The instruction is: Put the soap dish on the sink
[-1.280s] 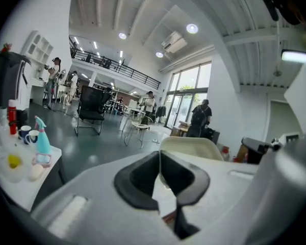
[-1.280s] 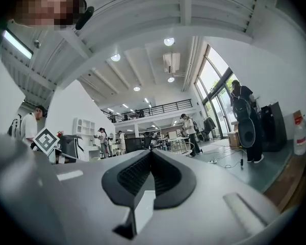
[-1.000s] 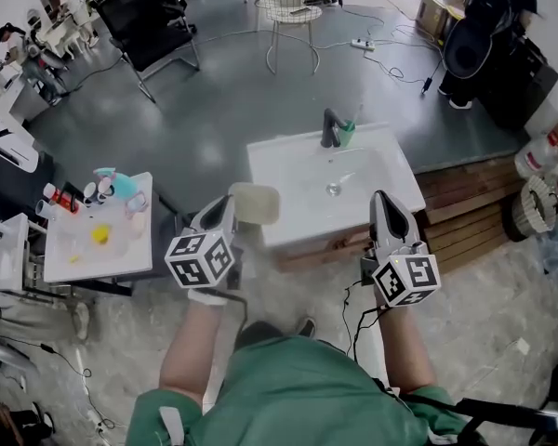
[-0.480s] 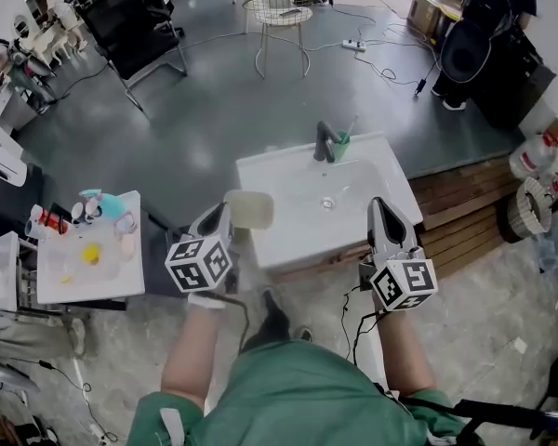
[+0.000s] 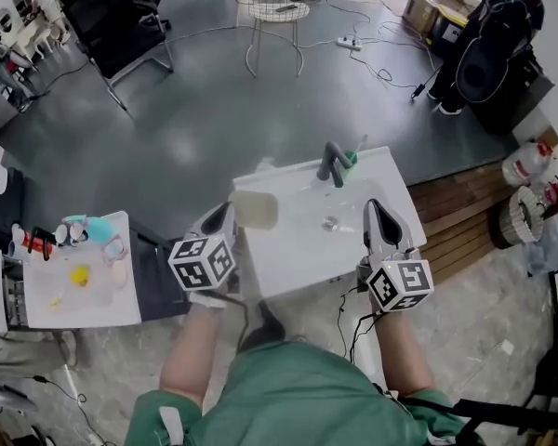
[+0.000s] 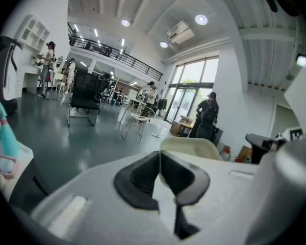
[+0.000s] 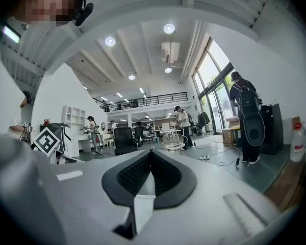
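left claw (image 5: 229, 214): clamped on the soap dish (image 5: 254, 209)
change: sink (image 5: 288, 272) now closer, dish over its left rim
right claw (image 5: 378, 214): together, empty
task: probably just needs lowering

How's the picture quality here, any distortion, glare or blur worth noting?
Head view: fisheye bowing at the edges, even light, the soap dish and sink clear. Left gripper view: dark round vignette, windows blown out, the near jaws slightly soft. Right gripper view: same vignette, ceiling lamps flare, mosaic patch top left.

The right hand-held gripper (image 7: 151, 162), jaws closed together, faces a distant wire table (image 7: 172, 140).
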The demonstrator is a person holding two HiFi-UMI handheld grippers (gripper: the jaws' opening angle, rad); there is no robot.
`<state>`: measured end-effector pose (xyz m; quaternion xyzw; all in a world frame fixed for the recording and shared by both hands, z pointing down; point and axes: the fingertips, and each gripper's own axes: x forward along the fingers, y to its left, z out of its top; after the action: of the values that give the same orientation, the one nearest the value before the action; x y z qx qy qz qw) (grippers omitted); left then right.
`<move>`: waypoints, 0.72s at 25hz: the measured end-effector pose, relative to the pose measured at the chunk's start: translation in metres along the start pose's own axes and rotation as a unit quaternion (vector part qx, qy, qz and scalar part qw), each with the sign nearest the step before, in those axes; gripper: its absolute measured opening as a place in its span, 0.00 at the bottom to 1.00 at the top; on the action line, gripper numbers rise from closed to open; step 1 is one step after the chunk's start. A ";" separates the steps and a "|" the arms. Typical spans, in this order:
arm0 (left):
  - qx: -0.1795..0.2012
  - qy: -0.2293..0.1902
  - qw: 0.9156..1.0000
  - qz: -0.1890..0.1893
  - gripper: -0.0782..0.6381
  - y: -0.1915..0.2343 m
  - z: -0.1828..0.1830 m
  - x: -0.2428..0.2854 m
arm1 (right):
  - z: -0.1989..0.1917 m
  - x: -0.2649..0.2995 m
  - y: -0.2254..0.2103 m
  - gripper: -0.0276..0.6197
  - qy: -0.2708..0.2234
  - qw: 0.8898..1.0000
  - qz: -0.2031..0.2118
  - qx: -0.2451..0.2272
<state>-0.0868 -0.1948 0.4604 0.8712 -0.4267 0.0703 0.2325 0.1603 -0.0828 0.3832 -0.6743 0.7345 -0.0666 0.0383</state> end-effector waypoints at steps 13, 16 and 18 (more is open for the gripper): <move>-0.043 0.016 0.999 -0.011 0.12 0.071 0.011 0.059 | -0.020 0.094 0.030 0.04 0.039 0.998 0.011 -0.045; -0.046 0.022 0.999 -0.006 0.12 0.075 0.008 0.067 | -0.026 0.104 0.028 0.04 0.044 0.998 0.016 -0.040; -0.048 0.027 0.998 -0.001 0.12 0.076 0.003 0.074 | -0.032 0.110 0.023 0.04 0.047 0.998 0.019 -0.033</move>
<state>-0.1001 -0.2892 0.5077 0.8572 -0.4221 0.0734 0.2858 0.1233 -0.1889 0.4152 -0.6575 0.7497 -0.0730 -0.0170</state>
